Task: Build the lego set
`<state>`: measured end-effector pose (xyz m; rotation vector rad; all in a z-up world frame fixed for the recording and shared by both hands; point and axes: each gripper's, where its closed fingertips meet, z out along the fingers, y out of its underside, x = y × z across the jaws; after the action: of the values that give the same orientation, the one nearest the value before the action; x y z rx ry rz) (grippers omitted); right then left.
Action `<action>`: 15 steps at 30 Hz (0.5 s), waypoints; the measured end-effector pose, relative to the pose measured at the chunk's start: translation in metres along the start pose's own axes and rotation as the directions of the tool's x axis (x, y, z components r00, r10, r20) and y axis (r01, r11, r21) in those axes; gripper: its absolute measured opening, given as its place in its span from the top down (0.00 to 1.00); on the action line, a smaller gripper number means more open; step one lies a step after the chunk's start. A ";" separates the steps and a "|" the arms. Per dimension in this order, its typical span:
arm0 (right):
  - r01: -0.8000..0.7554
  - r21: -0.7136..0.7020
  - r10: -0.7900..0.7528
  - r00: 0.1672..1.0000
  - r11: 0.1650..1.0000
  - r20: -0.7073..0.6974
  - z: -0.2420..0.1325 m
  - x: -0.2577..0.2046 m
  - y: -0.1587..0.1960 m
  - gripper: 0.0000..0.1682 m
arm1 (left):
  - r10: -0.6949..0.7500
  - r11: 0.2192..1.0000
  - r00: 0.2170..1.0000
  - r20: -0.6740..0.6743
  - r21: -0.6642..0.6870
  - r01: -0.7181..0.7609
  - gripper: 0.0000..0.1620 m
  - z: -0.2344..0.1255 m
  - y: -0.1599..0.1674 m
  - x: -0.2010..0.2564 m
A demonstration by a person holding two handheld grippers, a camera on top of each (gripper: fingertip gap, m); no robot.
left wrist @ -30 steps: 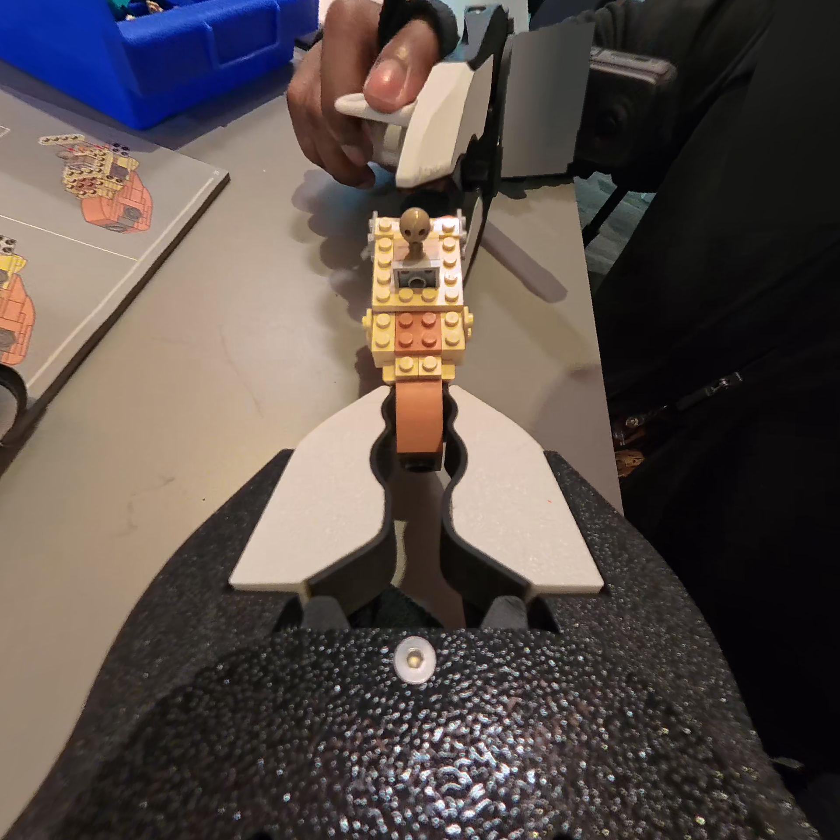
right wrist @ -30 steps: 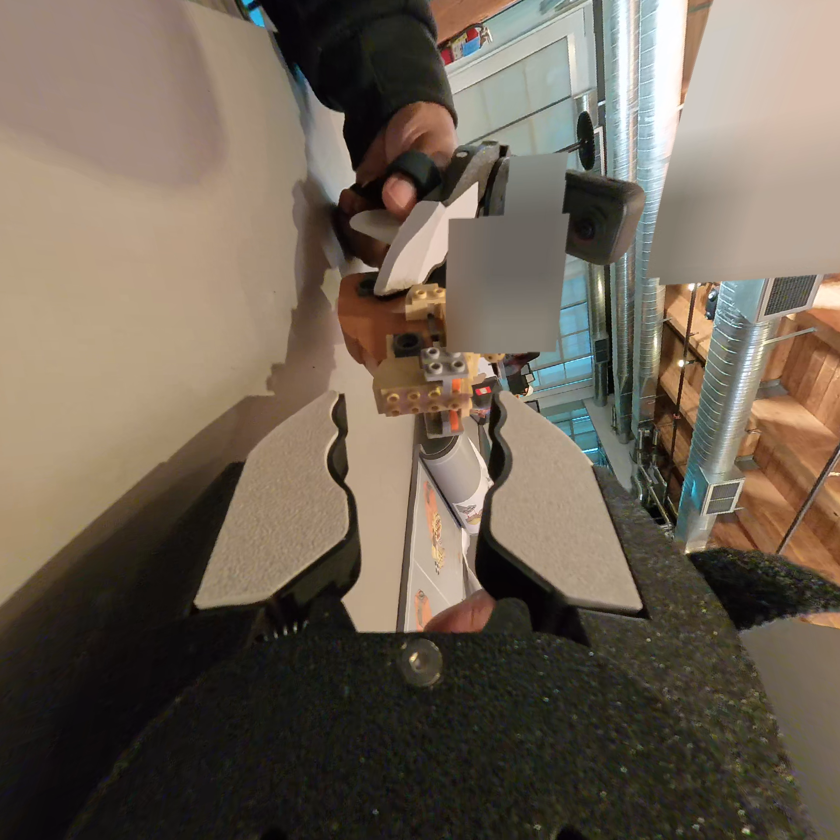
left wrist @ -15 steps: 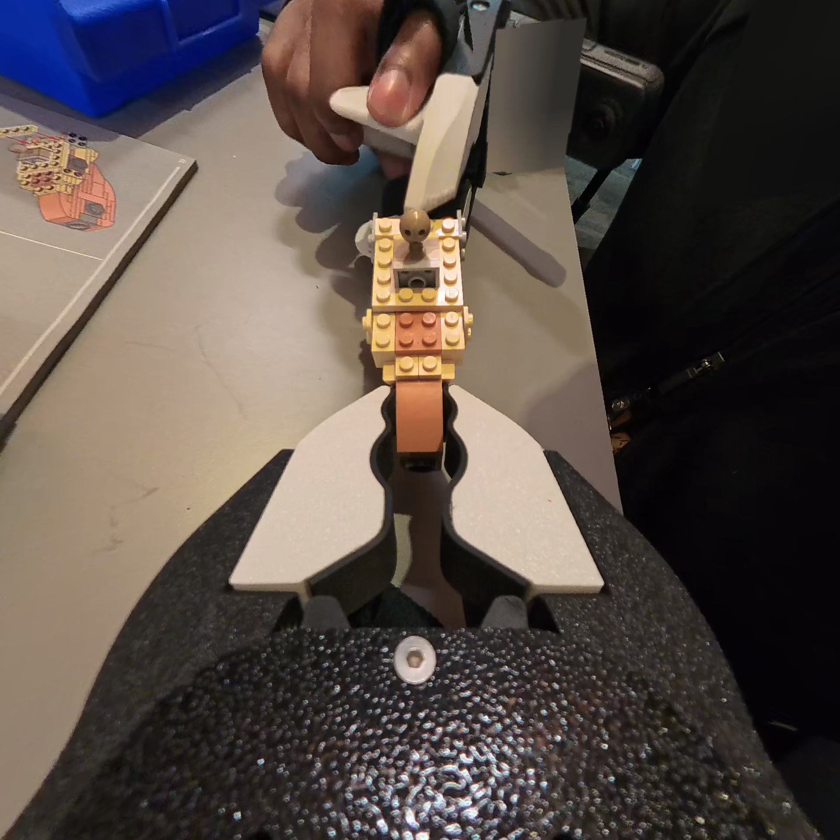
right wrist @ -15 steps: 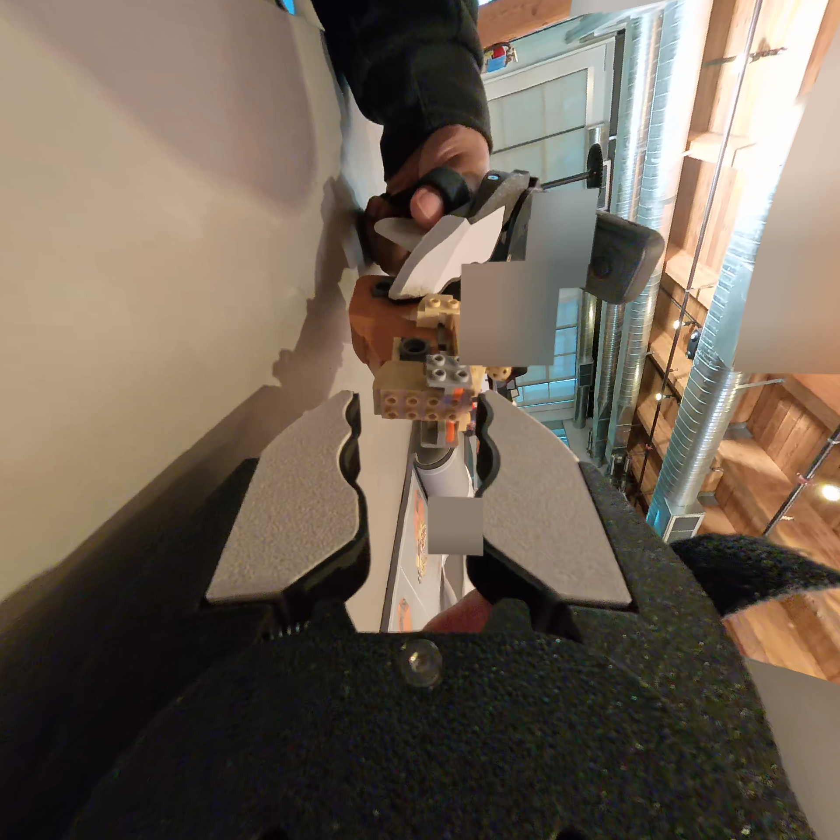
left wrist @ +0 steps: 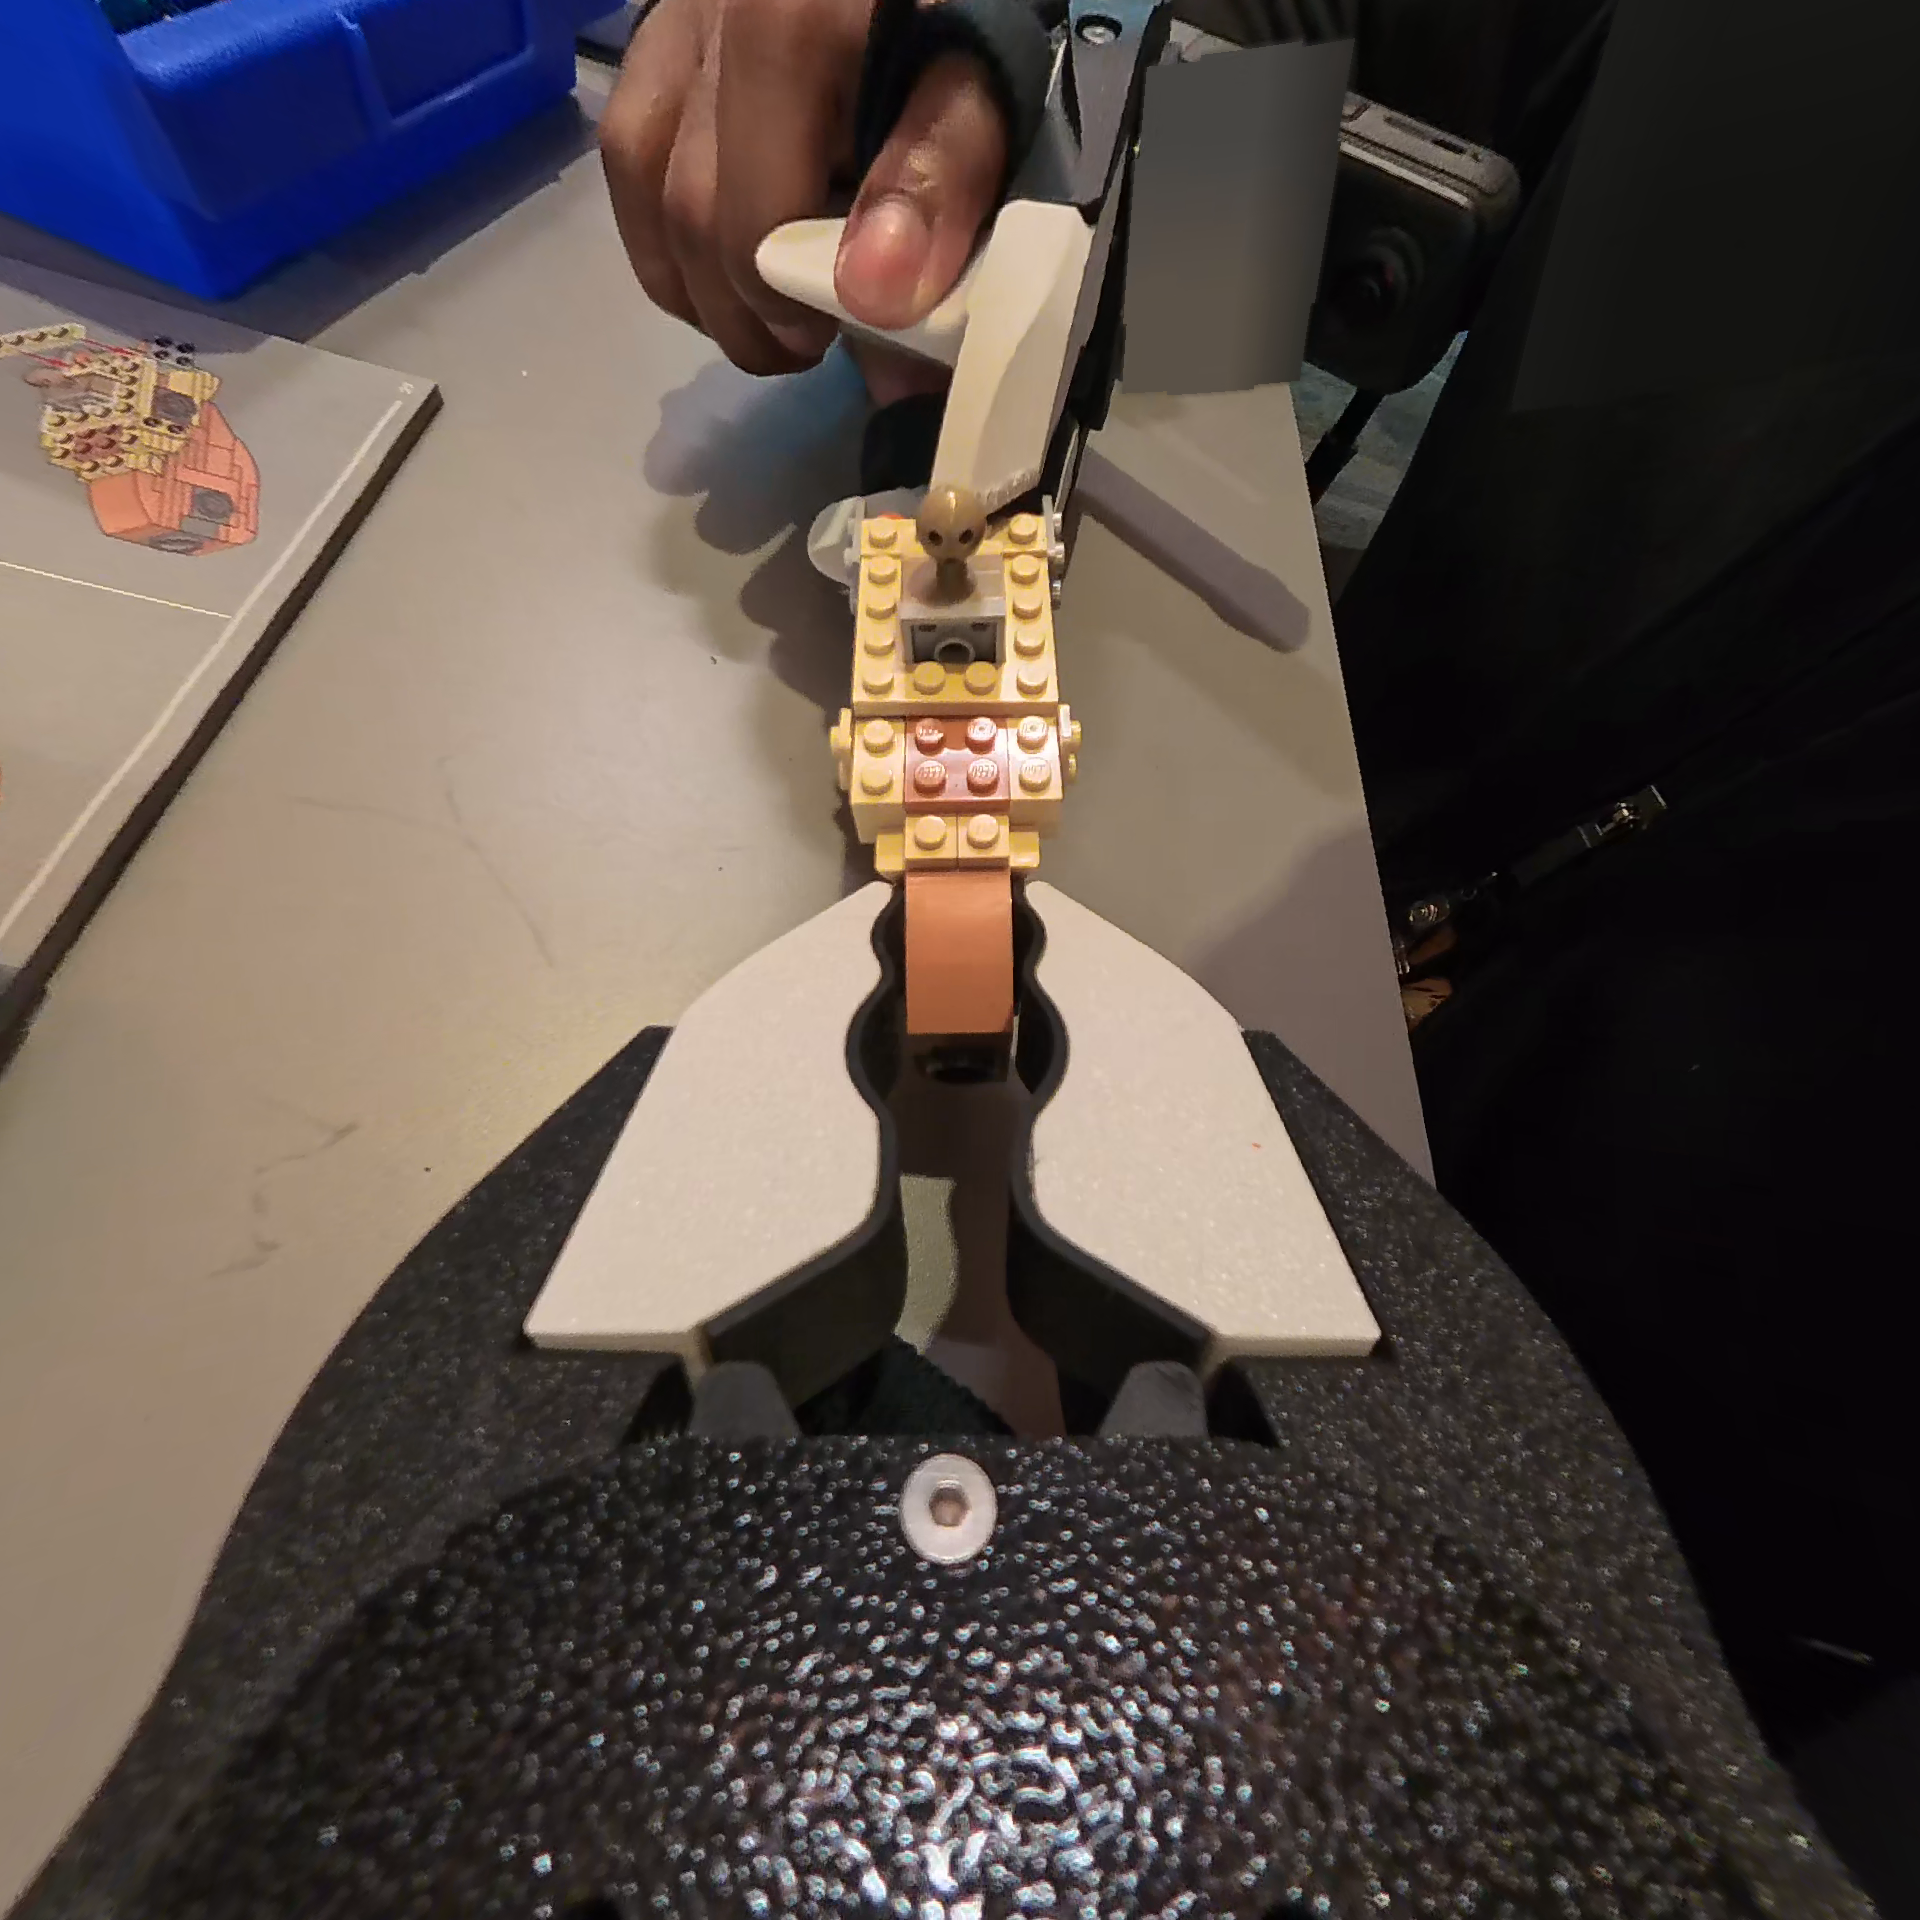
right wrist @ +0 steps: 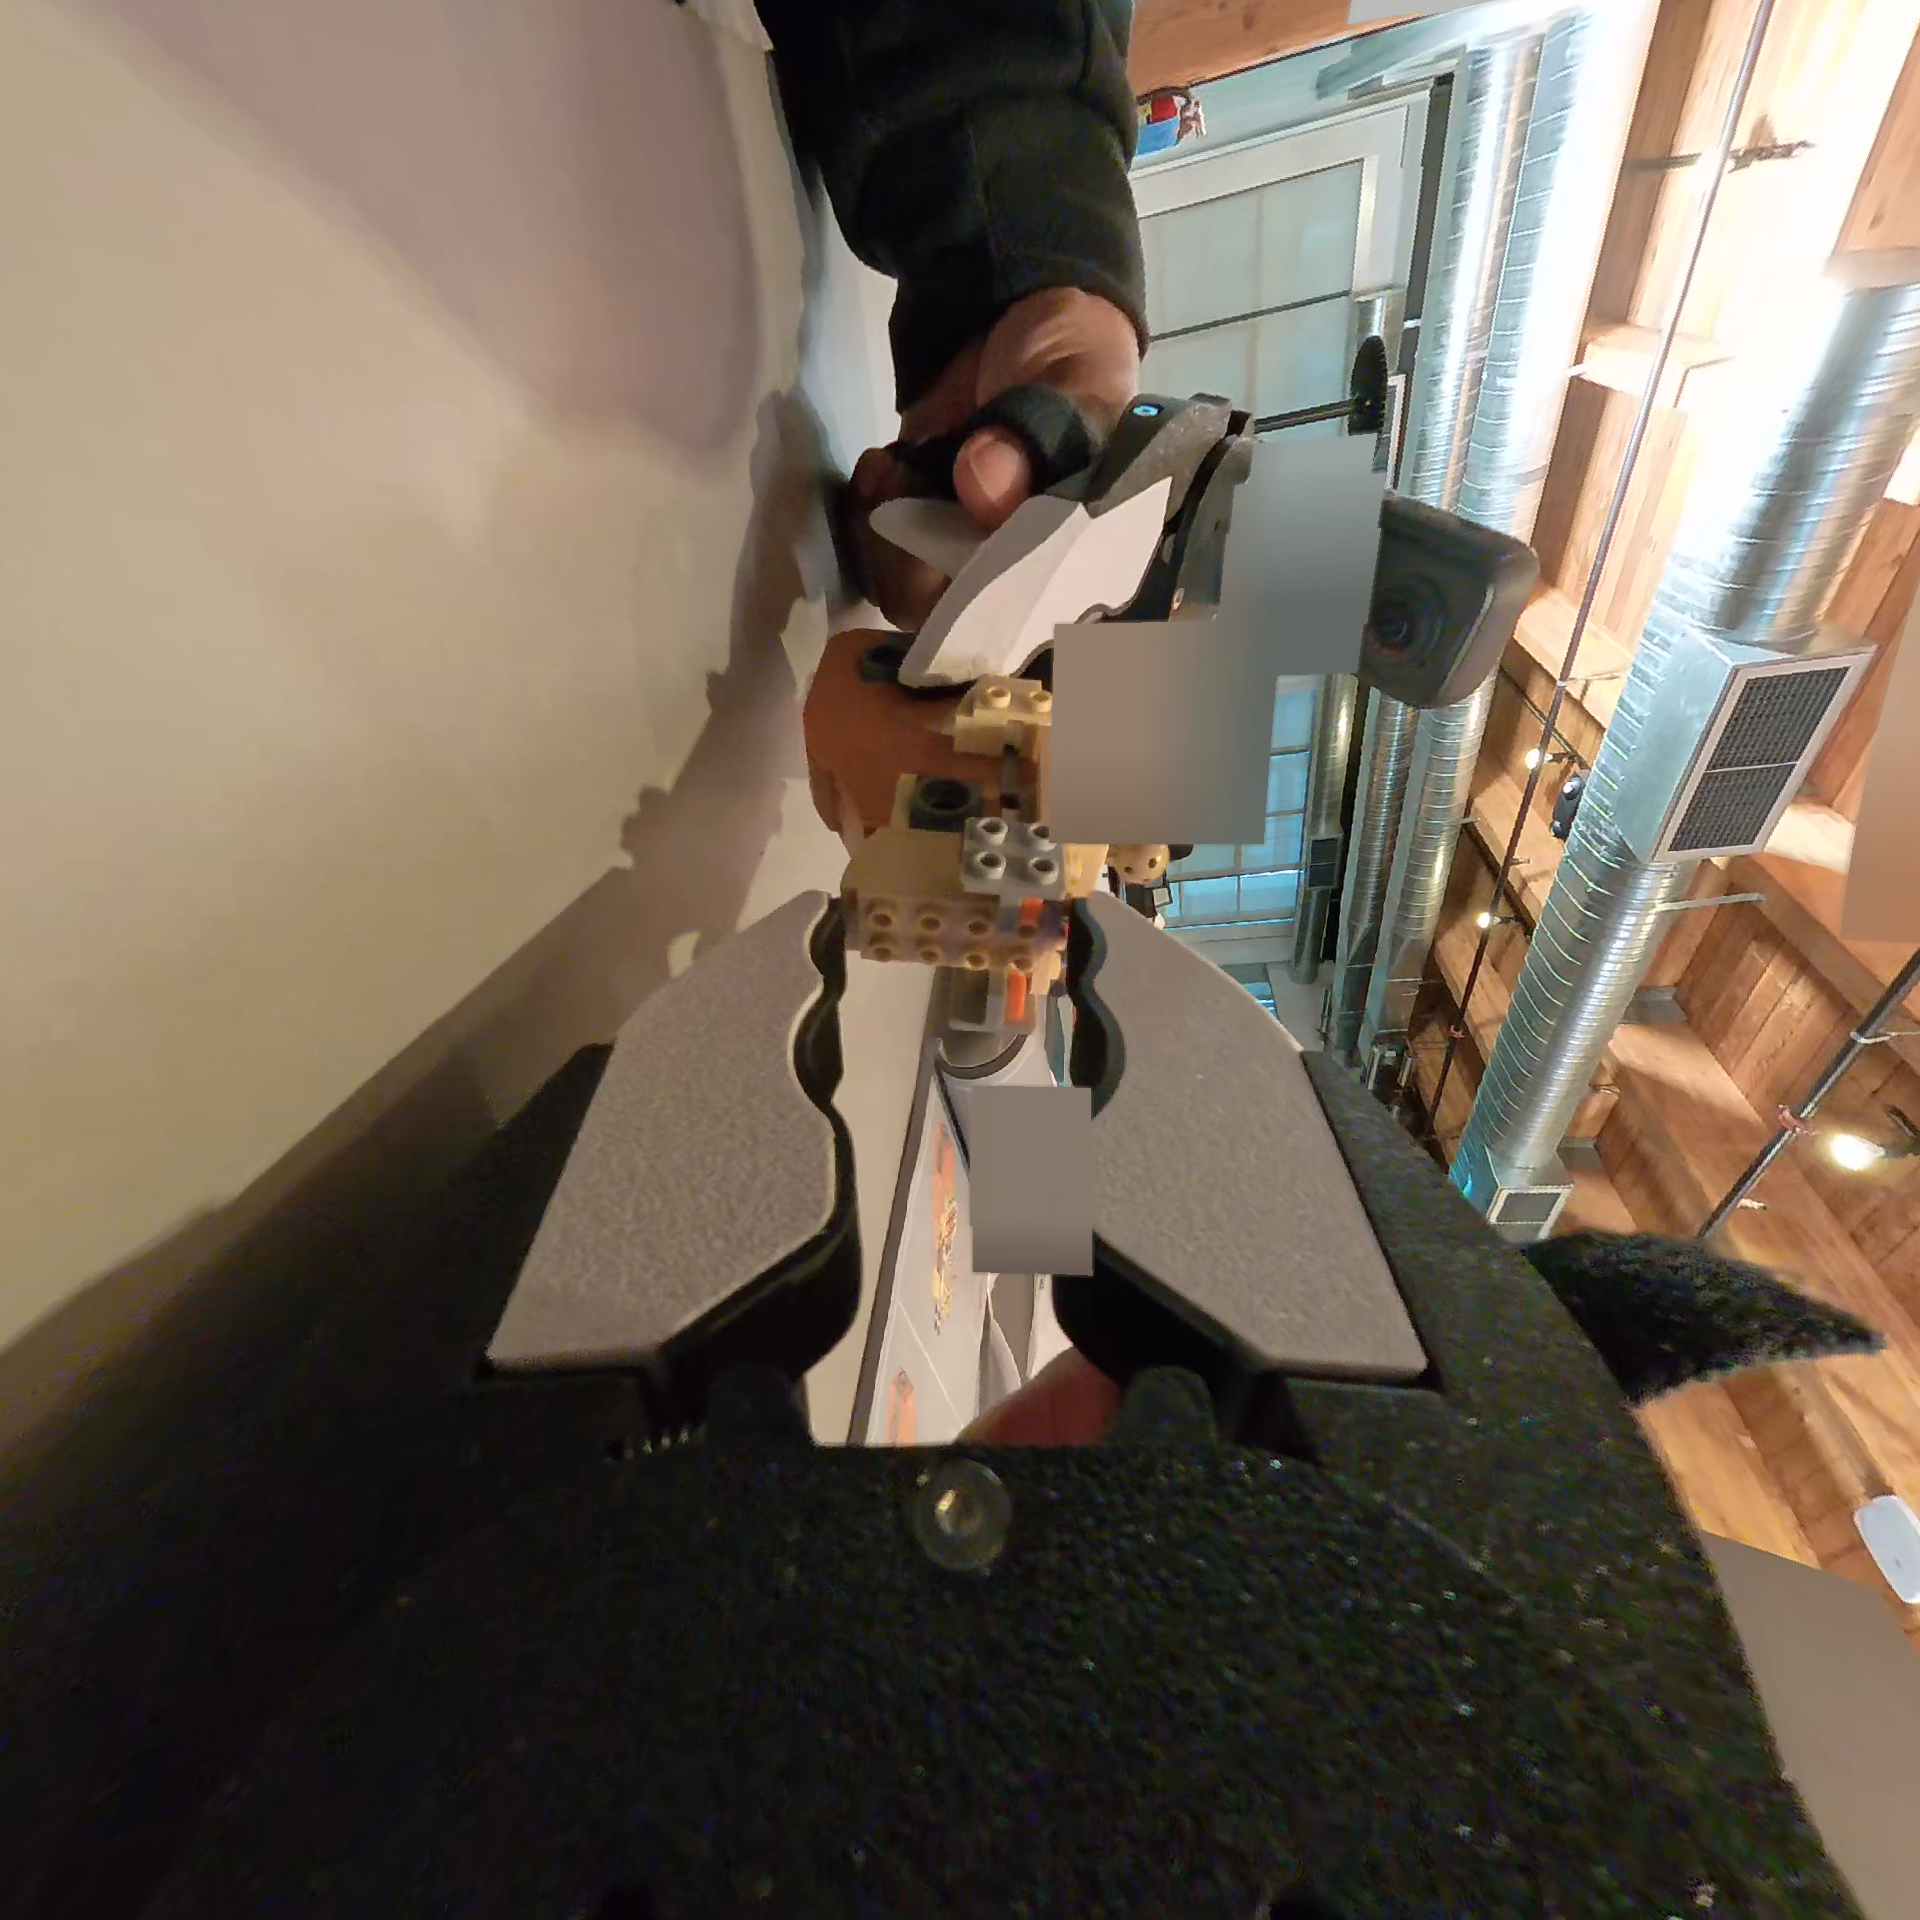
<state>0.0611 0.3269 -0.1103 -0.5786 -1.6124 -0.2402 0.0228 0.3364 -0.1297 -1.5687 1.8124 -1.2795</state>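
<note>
In the left wrist view the left gripper (left wrist: pixel 956 971) pinches the brown end of the tan lego model (left wrist: pixel 956 707), held above the grey table (left wrist: pixel 436 883) near its right edge, while in the right wrist view the right gripper (right wrist: pixel 956 940) has its fingertips against the model's far end.

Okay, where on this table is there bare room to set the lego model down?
Bare grey table lies left of the lego model, between it and the instruction booklet. The far end is crowded by the right tool, the hand and the blue bin; right of the model the table edge is close.
</note>
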 end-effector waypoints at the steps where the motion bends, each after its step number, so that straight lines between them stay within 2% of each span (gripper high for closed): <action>1: 0.001 -0.004 -0.001 1.000 1.000 0.002 0.000 0.000 0.000 0.76 | 0.001 1.000 1.000 0.002 0.001 -0.001 0.89 0.000 0.000 0.000; 15: 0.027 -0.018 -0.027 0.999 0.999 0.022 -0.001 0.000 0.000 0.77 | 0.016 1.000 1.000 0.000 -0.010 -0.016 0.89 0.001 0.001 0.002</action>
<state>0.0623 0.3265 -0.1105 -0.5750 -1.6410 -0.2699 0.0222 0.3344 -0.1309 -1.5561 1.8311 -1.2650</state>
